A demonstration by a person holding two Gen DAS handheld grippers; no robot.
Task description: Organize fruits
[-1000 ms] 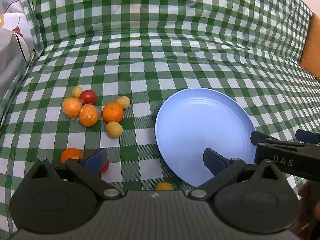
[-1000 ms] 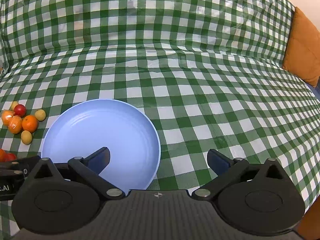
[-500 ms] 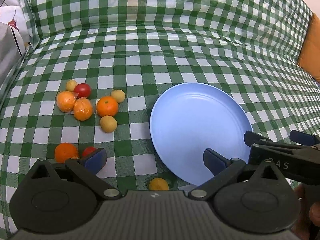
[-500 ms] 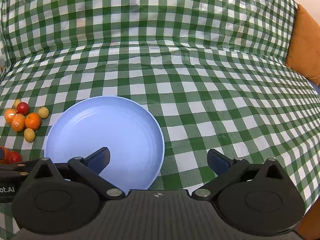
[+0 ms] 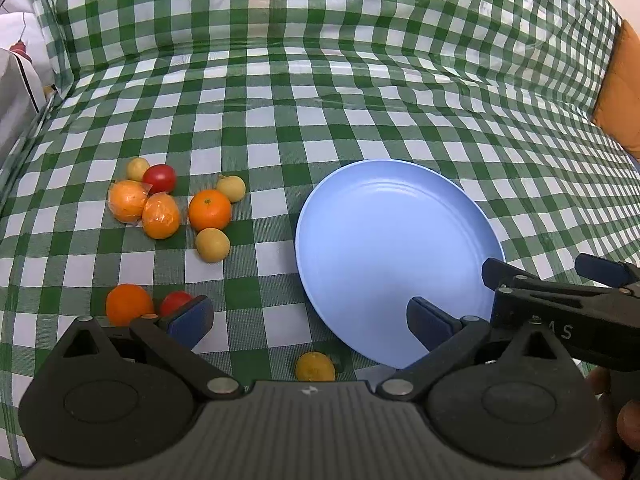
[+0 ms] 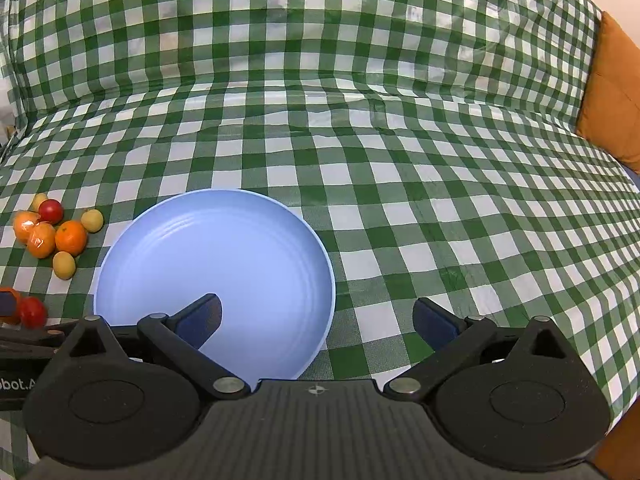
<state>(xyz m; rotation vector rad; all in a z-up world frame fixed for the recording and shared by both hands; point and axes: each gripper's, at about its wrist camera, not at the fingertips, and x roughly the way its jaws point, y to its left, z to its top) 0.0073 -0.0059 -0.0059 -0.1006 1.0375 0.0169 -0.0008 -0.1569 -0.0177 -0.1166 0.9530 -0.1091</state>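
- Fruit lies scattered on a green-checked cloth [image 5: 280,128], ahead and left of the left gripper [image 5: 308,320], whose jaws gape wide and hold nothing.
- Orange [image 5: 129,303] and tomato [image 5: 174,302] sit just beside its left finger; a blue plate [image 5: 384,248] lies ahead-right.
- Right gripper [image 6: 318,316] hovers at the plate's near edge, equally wide and empty.
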